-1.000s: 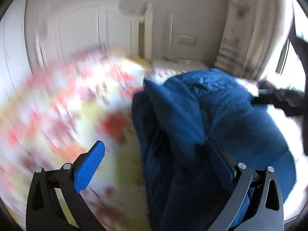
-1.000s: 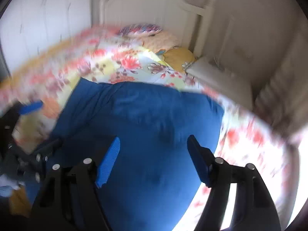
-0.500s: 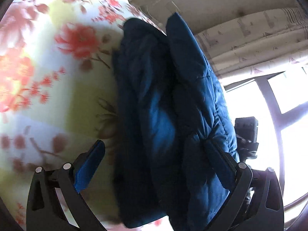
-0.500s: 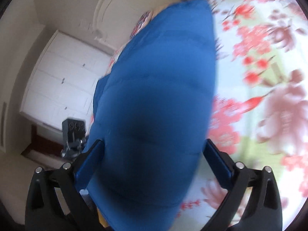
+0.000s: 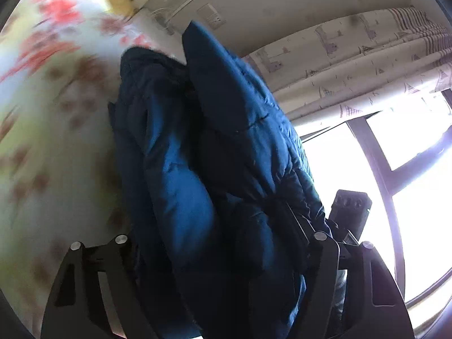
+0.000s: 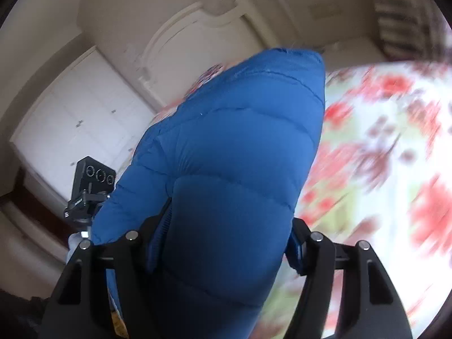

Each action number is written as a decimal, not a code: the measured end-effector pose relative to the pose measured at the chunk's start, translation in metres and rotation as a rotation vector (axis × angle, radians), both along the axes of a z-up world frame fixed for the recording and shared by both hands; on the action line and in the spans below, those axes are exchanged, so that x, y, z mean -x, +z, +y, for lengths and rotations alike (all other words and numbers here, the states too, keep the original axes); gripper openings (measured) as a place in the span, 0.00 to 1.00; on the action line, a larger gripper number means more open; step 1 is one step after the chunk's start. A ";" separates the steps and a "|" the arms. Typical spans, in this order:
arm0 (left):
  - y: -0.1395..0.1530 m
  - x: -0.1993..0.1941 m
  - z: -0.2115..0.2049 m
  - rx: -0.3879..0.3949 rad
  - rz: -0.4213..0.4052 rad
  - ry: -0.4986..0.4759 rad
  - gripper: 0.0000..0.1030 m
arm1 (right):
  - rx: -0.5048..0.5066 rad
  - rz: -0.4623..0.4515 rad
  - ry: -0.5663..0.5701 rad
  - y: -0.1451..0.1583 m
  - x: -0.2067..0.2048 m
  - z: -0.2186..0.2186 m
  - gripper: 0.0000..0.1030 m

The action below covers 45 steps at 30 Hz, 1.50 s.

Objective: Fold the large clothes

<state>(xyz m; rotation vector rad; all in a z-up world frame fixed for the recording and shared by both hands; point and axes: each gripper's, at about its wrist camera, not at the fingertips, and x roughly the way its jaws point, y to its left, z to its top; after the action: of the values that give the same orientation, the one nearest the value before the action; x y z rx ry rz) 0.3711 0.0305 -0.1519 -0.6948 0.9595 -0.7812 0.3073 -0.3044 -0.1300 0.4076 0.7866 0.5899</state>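
A thick blue quilted jacket [image 5: 226,147] fills the middle of both wrist views, bunched into puffy folds on a flowered bedspread [image 5: 56,130]. In the left wrist view the jacket runs from the bottom centre up toward 12 o'clock, and the left gripper [image 5: 220,257] has it between its fingers, which are closing on the padding; the fabric bulges over both fingers and hides the pads, so only the black finger frames show at 7 and 5 o'clock. The bedspread lies at 9 to 11 o'clock, a patterned curtain [image 5: 367,65] at 2 o'clock, and a bright window [image 5: 418,169] at 3 o'clock. Just past the jacket at 4 o'clock sits the other gripper's black camera block. In the right wrist view the right gripper [image 6: 228,243] also has the jacket [image 6: 234,152] between its fingers, which are closing on a broad quilted fold; blue pads show pressed into the padding on both sides. The bedspread [image 6: 381,155] spreads blurred at 3 o'clock, a white headboard [image 6: 197,36] stands at 12 o'clock, and a white wardrobe [image 6: 79,113] at 10 o'clock.
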 end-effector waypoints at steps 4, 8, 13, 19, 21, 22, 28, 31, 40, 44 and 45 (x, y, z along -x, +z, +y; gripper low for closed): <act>-0.001 -0.040 -0.032 -0.024 -0.008 -0.007 0.62 | 0.020 -0.001 -0.075 0.006 -0.028 -0.037 0.65; -0.019 -0.052 -0.044 -0.007 0.021 0.033 0.65 | -0.025 0.060 -0.115 -0.019 -0.054 -0.077 0.72; -0.014 -0.036 -0.030 -0.077 -0.022 0.084 0.69 | 0.091 0.012 -0.240 -0.002 -0.030 -0.087 0.90; -0.006 -0.024 -0.029 -0.103 -0.049 0.138 0.71 | 0.456 -0.298 -0.195 0.054 0.033 0.027 0.95; -0.001 -0.016 -0.022 -0.122 -0.052 0.192 0.74 | 0.625 -0.334 -0.111 0.040 0.036 0.077 0.96; 0.002 -0.011 -0.017 -0.139 -0.061 0.213 0.75 | 0.719 -0.312 -0.051 0.023 0.035 0.101 0.96; 0.105 0.057 0.001 -0.532 -0.403 0.447 0.93 | 0.754 -0.364 0.025 0.035 0.080 0.107 0.95; 0.171 0.108 -0.020 -0.740 -0.641 0.548 0.96 | 0.580 -0.447 -0.062 0.095 0.115 0.060 0.96; 0.230 0.180 -0.064 -0.795 -0.688 0.588 0.96 | 0.499 -0.454 -0.350 0.207 0.151 -0.022 0.97; 0.215 0.190 -0.087 -0.781 -0.649 0.530 0.96 | 0.537 -0.441 -0.396 0.199 0.171 -0.018 0.97; 0.207 0.193 -0.091 -0.786 -0.635 0.520 0.96 | 0.541 -0.437 -0.422 0.192 0.180 -0.017 0.97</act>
<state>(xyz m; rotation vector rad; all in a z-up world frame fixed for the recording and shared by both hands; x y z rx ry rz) 0.1781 -0.0605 0.0553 0.0259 0.3989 -0.0955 0.1278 -0.3216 0.0623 -0.0628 0.3929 0.0480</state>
